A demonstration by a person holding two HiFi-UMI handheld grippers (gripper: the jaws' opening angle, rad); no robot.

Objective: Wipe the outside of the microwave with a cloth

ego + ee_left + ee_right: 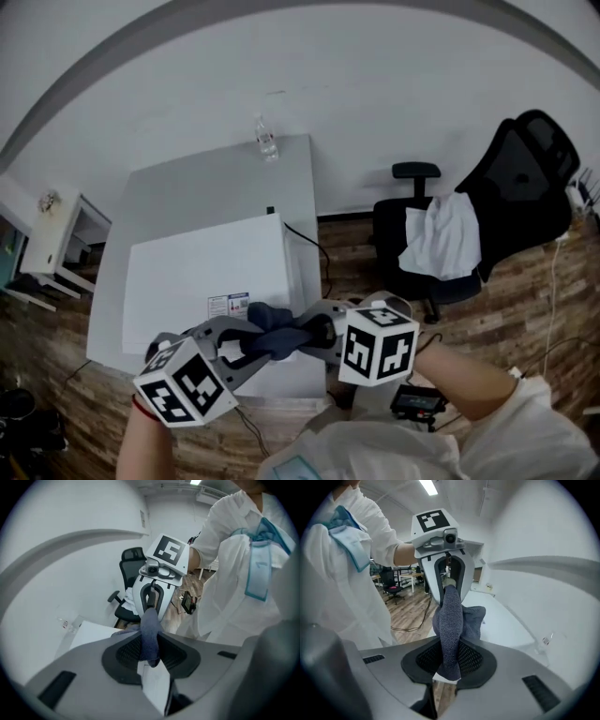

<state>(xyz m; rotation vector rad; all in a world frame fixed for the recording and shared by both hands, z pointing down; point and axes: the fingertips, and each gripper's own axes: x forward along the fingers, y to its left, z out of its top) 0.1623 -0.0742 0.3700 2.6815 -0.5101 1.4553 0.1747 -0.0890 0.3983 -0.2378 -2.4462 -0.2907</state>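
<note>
A dark blue-grey cloth (279,334) is stretched between my two grippers just above the front edge of the white microwave (202,281). My left gripper (246,352) is shut on one end of the cloth (150,637), with the far gripper facing it. My right gripper (317,330) is shut on the other end of the cloth (451,634), and a loose fold hangs beside it. Both grippers face each other, close together, above the microwave's near right corner.
The microwave stands on a grey table (178,183) with a clear bottle (266,141) at its far edge. A black office chair (487,216) with a white garment (441,234) over it stands to the right. A small white cabinet (56,239) is at the left, and a cable (314,248) trails off the table.
</note>
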